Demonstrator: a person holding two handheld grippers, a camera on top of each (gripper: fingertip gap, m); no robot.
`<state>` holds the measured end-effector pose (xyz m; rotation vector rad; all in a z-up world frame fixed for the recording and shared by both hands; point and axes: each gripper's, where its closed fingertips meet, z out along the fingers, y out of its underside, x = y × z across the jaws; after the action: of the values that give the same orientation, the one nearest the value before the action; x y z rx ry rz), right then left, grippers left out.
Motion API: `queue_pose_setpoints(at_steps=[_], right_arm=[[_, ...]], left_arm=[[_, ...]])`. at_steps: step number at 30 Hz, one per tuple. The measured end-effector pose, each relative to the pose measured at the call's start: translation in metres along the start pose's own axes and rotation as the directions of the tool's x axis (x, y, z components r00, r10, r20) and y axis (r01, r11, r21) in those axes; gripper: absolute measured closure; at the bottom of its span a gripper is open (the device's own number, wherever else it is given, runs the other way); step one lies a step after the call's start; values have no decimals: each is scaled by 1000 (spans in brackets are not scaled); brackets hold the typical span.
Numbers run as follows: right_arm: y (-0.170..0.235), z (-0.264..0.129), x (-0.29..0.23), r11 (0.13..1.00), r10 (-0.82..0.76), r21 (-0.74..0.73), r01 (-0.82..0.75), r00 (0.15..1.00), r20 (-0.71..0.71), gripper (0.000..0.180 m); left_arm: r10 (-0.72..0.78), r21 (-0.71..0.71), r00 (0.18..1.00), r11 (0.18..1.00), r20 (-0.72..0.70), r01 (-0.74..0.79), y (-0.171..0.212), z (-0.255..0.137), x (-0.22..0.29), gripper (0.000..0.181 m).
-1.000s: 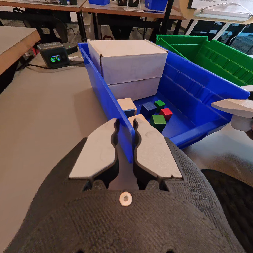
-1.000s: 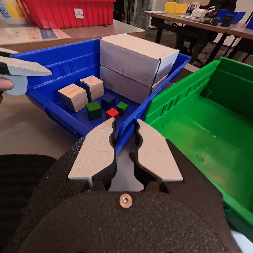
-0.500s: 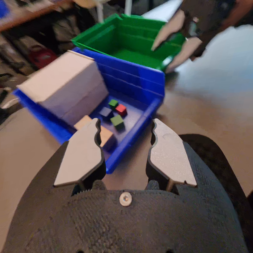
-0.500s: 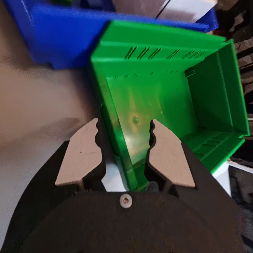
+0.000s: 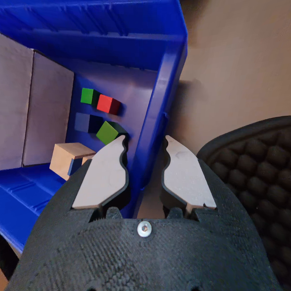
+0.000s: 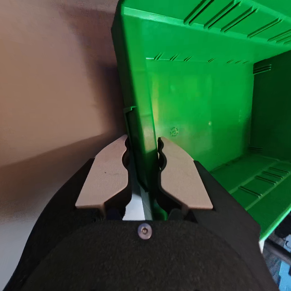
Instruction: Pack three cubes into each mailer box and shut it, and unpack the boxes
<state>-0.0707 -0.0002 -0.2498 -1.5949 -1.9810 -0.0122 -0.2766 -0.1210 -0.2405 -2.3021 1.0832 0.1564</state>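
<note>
In the left wrist view the blue bin (image 5: 159, 94) holds two stacked white mailer boxes (image 5: 31, 110), a red cube (image 5: 104, 103), two green cubes (image 5: 86, 95) (image 5: 107, 133), a dark blue cube (image 5: 81, 122) and wooden blocks (image 5: 66, 157). My left gripper (image 5: 144, 140) straddles the bin's low front wall, one finger inside and one outside, with a slit still showing beside the inner pad, so it is open. In the right wrist view my right gripper (image 6: 142, 140) is shut on the front wall of the green bin (image 6: 135, 78), both pads against it. The green bin has nothing in it.
A black padded mat (image 5: 252, 157) lies on the tan table (image 5: 236, 63) to the right of the blue bin. Bare table (image 6: 55, 78) lies left of the green bin. Blue objects (image 6: 285, 275) show below the table edge at the lower right.
Both grippers let go of the blue bin's side walls and opened wide. The left one moved to the blue bin's front wall and narrowed. The right one moved to the green bin's wall and shut on it.
</note>
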Motion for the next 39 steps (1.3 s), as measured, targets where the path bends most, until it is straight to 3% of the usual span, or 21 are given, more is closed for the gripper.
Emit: queue_pose_setpoints(at_steps=[13, 22, 26, 30, 34, 37, 39], right_arm=[[160, -64, 8, 962, 217, -131, -240, 962, -167, 146], [229, -72, 56, 928, 229, -210, -307, 917, -328, 145], [214, -82, 58, 928, 302, -95, -359, 879, -369, 133], [162, -108, 49, 888, 459, 201, -414, 827, -323, 132], [122, -126, 30, 795, 555, 426, -432, 801, -224, 134], [109, -123, 25, 776, 539, 504, -379, 813, -218, 136], [103, -118, 21, 771, 524, 526, -359, 827, -204, 136]], left_arm=[[42, 46, 999, 998, -18, -42, -25, 21, -13, 149], [62, 56, 998, 997, -15, -61, -43, 47, -49, 149], [49, 55, 999, 997, 10, -49, -51, 59, -69, 148], [-25, 18, 999, 1000, 48, 24, -53, 62, -86, 139], [-186, 225, 982, 956, -27, 188, -95, 21, -106, 126], [-208, 288, 974, 942, 89, 175, -114, -5, -165, 116], [-144, 179, 969, 978, 203, 107, -107, -1, -209, 100]])
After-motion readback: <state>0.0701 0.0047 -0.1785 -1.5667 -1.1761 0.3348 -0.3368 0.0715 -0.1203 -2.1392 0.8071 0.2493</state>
